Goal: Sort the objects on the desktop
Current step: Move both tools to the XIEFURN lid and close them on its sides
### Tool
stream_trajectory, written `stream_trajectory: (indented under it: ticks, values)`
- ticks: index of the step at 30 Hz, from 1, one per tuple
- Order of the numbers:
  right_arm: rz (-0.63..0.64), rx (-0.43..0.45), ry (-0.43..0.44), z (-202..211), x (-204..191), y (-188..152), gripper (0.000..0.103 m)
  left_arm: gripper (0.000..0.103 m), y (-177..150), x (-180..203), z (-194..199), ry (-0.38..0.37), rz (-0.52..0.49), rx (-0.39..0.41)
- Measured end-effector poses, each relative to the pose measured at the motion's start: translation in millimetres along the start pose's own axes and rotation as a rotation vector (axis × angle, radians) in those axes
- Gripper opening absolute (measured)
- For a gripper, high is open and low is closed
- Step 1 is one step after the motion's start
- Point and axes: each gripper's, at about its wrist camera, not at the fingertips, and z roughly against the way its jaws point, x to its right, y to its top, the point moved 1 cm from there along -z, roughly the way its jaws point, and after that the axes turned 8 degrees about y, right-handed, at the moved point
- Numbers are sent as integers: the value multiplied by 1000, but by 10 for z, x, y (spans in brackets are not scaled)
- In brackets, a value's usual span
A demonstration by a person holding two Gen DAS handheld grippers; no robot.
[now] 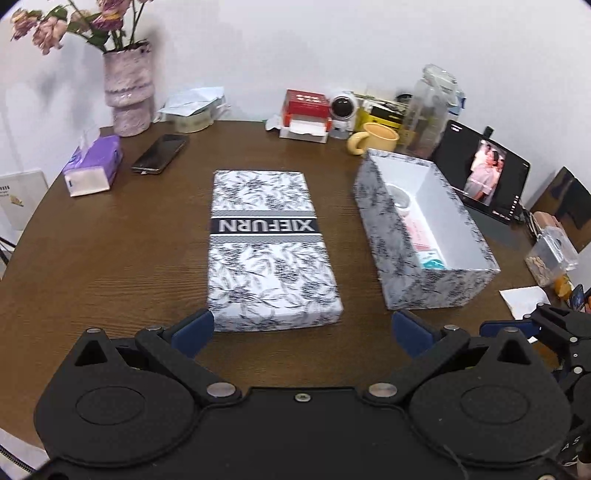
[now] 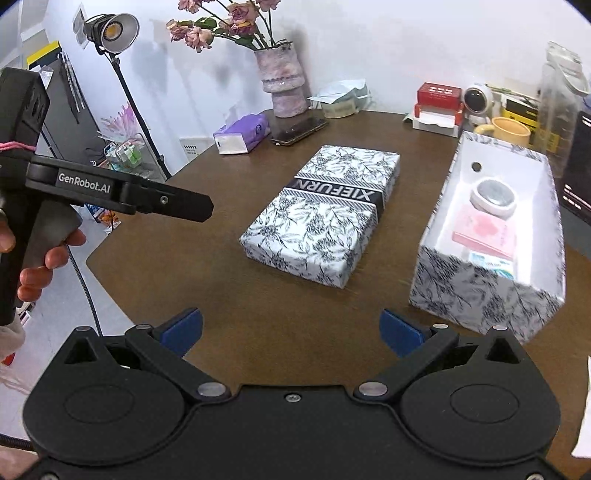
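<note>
A floral black-and-white lid (image 1: 267, 243) (image 2: 325, 218) printed XIEFURN lies flat in the middle of the brown table. To its right stands the matching open box (image 1: 424, 236) (image 2: 491, 236). Inside it lie a white tape roll (image 2: 493, 197), a pink booklet (image 2: 485, 236) and a small blue-green packet (image 2: 491, 264). My left gripper (image 1: 301, 330) is open, its blue pads just short of the lid's near end. My right gripper (image 2: 291, 332) is open over bare table, nearer than the lid and the box. Nothing sits between either pair of fingers.
Along the back stand a flower vase (image 1: 129, 96), purple tissue pack (image 1: 92, 168), phone (image 1: 160, 153), red box (image 1: 304, 110), yellow mug (image 1: 376, 138), clear jar (image 1: 430, 110) and a tablet (image 1: 484, 173). A hand (image 2: 40, 258) holds the left gripper's handle. A studio lamp (image 2: 112, 29) stands beyond the table.
</note>
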Motion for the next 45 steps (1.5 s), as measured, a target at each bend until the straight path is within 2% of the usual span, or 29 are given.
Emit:
stream_trajectory:
  ticks: [12,18,26,34,39,42,45]
  values:
    - [-8,-26,-82,-585,190,495,103,103,327,-489,-579,1,23,-76]
    - [-59,-53,-107,-944,474,710,103,103,520,-672,-1053,-7,16,-152]
    - [-114,-96,-140,-1338,895,978,103,103,764,-808,-1610,-13,-17,-205]
    - [-159,-138,-162,-1658,1182,1050,103,103,881,-817,-2143,-48,-20,-275]
    - [-176,-166,-183,-1788,1348,1051,103,103,885,-781,-2344,-58,-18,-297]
    - [-189,-186,-175,-1855,1434,1027,103,103,876,-784,-2451,-50,10,-309]
    - [-188,-201,-167,-1919,1478,993,103,103,856,-777,-2534,-76,37,-329]
